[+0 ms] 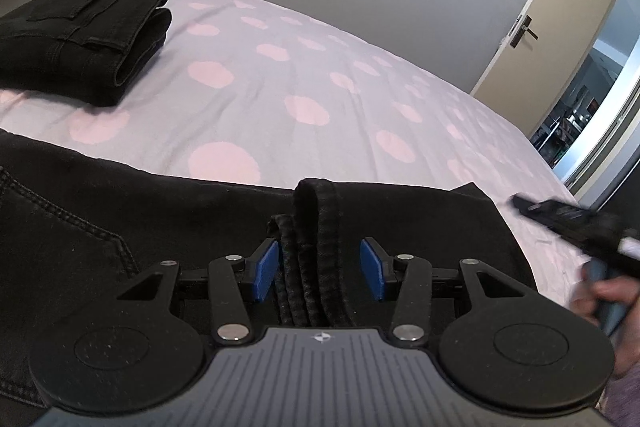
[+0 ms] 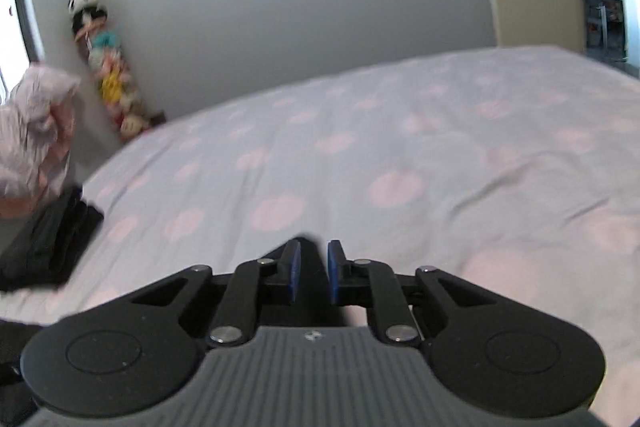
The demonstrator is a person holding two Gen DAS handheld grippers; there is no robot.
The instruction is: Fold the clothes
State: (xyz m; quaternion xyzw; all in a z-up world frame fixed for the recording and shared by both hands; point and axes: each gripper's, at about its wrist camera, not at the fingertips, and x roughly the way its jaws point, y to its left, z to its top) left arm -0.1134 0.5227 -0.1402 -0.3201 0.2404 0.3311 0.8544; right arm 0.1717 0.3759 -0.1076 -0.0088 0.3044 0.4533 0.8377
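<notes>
A bed [image 1: 304, 75] covered by a pale sheet with pink dots fills both views. Across its near edge a pair of black jeans [image 1: 100, 227] is spread flat, a stitched pocket seen at the left. A second pair of black jeans, already folded [image 1: 80, 35], lies at the far left of the bed, well apart from the spread pair; in the right wrist view the same folded stack [image 2: 48, 243] is seen at the left edge, blurred.

In the left wrist view the left gripper [image 1: 319, 269] is held low over the spread jeans. A raised fold of thick hemmed denim [image 1: 316, 227] stands between its blue fingers [image 1: 267, 269]. It lies against the left one, while a clear gap is left to the right one, so the fingers are parted and nothing is clamped.

At the right edge of that view the right gripper [image 1: 560, 217] is seen blurred, carried by a hand [image 1: 604, 301], beside the right end of the spread jeans. In its own view the right gripper [image 2: 312, 277] has its fingers [image 2: 295, 277] drawn nearly together, a narrow slit left between them. Dark cloth is seen just beyond and below them, but whether any is pinched cannot be told.
</notes>
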